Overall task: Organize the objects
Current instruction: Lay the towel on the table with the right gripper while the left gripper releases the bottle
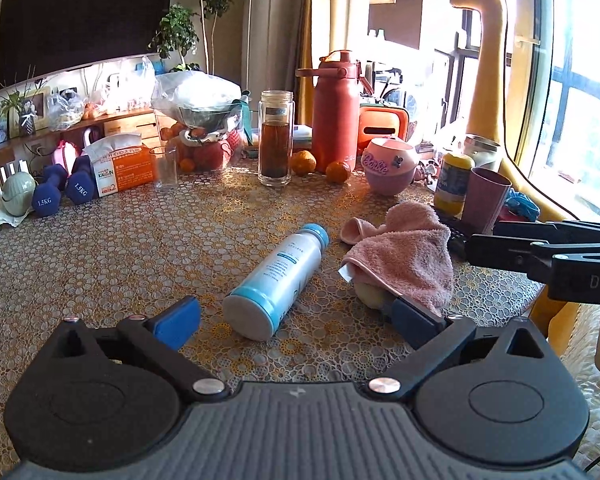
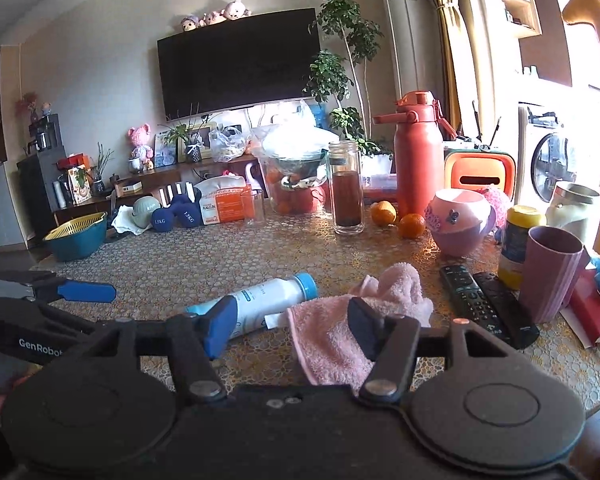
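Looks barely started. Left gripper (image 1: pixel 296 320) fingers spread wide, holding nothing, lined up on white bottle (image 1: pixel 278 278) lying on its side mid-table (image 1: pixel 120 248). Pink towel (image 1: pixel 404 258) crumpled just right of it. Right gripper (image 2: pixel 292 330) also wide open, empty, above towel edge. Everything left to sort.

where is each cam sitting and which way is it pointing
Left wrist: on the left gripper, low over the table, looking forward at the lying white bottle between its open blue fingers; the right gripper enters from the right edge.
Right wrist: on the right gripper, facing the same way, open around the pink towel; the left gripper and some fingertips show at left.
Shared: bottle, towel, red jug, glass tea bottle, oranges, TV wall.
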